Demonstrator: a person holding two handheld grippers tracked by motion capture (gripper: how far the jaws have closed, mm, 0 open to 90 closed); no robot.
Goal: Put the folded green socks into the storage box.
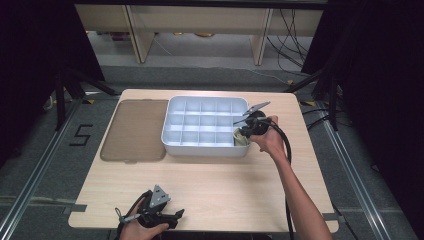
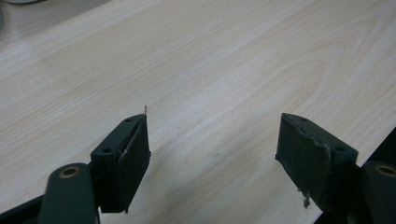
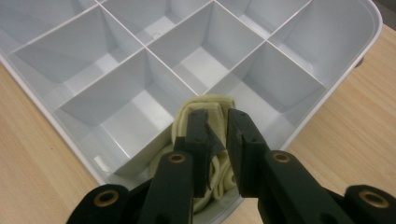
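**Pale cloth sits in the tray's corner cell, right gripper just above it**

Black jaws of the right gripper stand a narrow gap apart, nothing pinched between them. Directly beneath lies the folded cream cloth, tucked in a corner compartment of the white divided tray. Near the table's front edge, the left gripper rests over bare wooden table, jaws wide apart and empty. A brown lid lies just beside the tray.

A pale wooden table stands on grey floor. Beyond the table, light wooden shelving; black curtains flank it, cables trailing behind its right corner.
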